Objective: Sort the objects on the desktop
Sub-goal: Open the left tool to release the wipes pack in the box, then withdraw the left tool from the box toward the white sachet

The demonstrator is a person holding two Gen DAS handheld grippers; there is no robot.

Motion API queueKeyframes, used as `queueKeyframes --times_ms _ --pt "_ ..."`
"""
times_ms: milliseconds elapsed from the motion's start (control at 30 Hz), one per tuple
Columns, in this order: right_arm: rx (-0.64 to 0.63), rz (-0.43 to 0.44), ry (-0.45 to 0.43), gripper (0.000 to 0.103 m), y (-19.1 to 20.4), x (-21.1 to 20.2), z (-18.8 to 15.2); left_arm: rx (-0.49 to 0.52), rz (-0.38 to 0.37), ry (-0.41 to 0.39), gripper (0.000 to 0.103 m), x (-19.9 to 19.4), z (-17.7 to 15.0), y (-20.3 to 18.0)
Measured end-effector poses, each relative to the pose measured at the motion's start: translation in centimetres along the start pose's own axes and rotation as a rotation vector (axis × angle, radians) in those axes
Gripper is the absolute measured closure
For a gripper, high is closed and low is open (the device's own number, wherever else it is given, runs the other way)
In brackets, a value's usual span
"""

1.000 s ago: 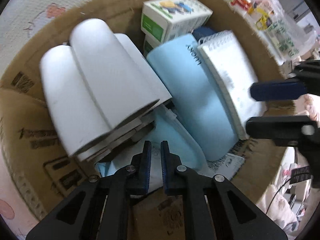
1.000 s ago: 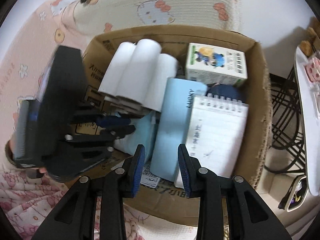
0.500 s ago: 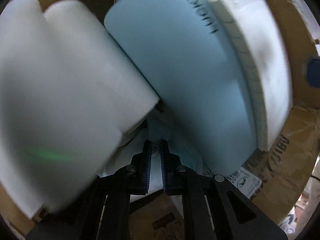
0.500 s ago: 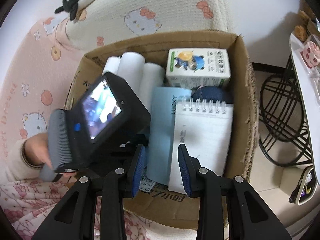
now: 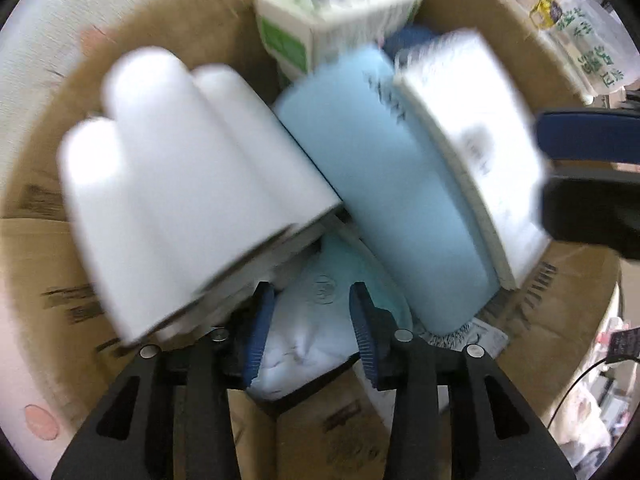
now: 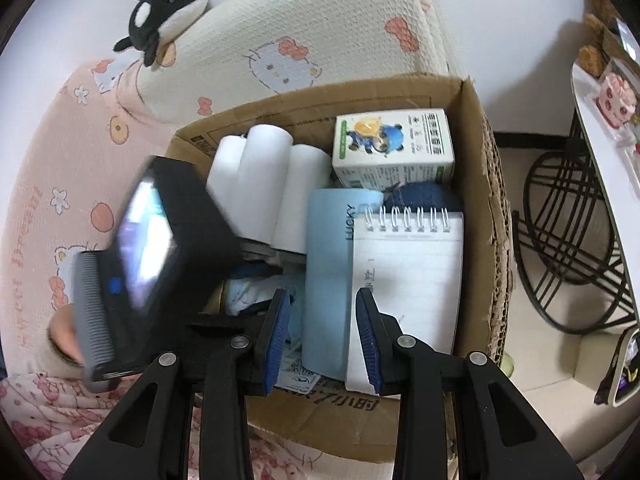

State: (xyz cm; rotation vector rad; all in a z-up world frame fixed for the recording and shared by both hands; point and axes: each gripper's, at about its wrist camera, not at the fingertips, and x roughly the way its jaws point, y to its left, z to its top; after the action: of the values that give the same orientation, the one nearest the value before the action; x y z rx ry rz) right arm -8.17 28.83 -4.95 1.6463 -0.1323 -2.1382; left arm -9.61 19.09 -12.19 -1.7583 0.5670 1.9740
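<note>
1. Pointing straight down into the cardboard box (image 5: 560, 364), the left gripper (image 5: 312, 332) has jaws opening, well apart; a pale blue soft pack (image 5: 316, 340) lies between the pads at the near end of the box, and whether they touch it cannot be told through the blur.
2. Left of that pack sit the white rolls (image 5: 180, 200), three side by side, close to the left pad; judged risk is snagging their lower edge, so the left claw should come down clear of them.
3. Middle of box: light blue case (image 6: 326, 280) marked LUCKY, lying lengthwise, touching the spiral notepad (image 6: 408, 280) on its right. Best approach for the pack is from the near wall, not across the case.
4. Far end: carton with cartoon print (image 6: 394, 148), a dark blue item (image 6: 424, 196) just in front of it, partly hidden.
5. Right gripper (image 6: 324, 336) hangs above the near rim, jaws a moderate gap apart, nothing held; case and notepad show below through the gap.
6. Judged step: placing or regrasping the soft pack in the box. The right claw should keep off to the side.
</note>
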Motion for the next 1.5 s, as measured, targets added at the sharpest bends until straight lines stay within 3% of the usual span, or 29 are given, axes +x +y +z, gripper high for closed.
queueKeyframes --times_ms 133,300,400,633,733,933,1100,1233,1300,1367,1500 --pt "-0.025 0.028 -0.081 0.073 0.8 -0.9 -0.2 -0.012 0.041 -0.088 0.058 -3.0 -1.2 1.0" --pt "-0.046 0.023 -0.083 0.073 2.1 -0.3 -0.5 -0.048 0.002 -0.147 0.058 -5.5 -2.6 3.2" --pt "-0.059 0.016 -0.083 0.073 3.2 0.1 -0.5 -0.075 -0.004 -0.174 0.058 -6.1 -3.4 2.1" --pt "-0.104 0.025 -0.175 0.072 6.4 -0.2 -0.5 -0.071 0.069 -0.313 0.058 -9.9 -6.7 3.5" --pt "-0.097 0.062 -0.212 0.072 7.6 -0.5 -0.3 -0.143 0.124 -0.367 0.058 -11.3 -8.1 5.7" --pt "-0.11 0.136 -0.267 0.072 10.7 -0.9 0.6 -0.32 0.116 -0.398 0.058 -12.1 -9.7 10.7" --pt "-0.173 0.184 -0.305 0.072 14.3 -1.8 2.0 -0.433 0.109 -0.444 0.066 -13.0 -12.3 14.1" --pt "-0.222 0.21 -0.369 0.071 17.4 -3.0 2.8 -0.522 0.162 -0.495 0.067 -14.8 -15.0 16.6" --pt "-0.225 0.246 -0.402 0.066 18.7 -2.8 2.7 -0.564 0.166 -0.512 0.067 -15.3 -16.5 17.7" --pt "-0.215 0.291 -0.407 0.062 19.5 -1.9 2.5 -0.622 0.16 -0.518 0.067 -15.4 -18.6 19.0" --pt "-0.193 0.366 -0.321 0.062 21.2 1.5 2.6 -0.768 0.183 -0.485 0.067 -14.3 -23.0 21.3"
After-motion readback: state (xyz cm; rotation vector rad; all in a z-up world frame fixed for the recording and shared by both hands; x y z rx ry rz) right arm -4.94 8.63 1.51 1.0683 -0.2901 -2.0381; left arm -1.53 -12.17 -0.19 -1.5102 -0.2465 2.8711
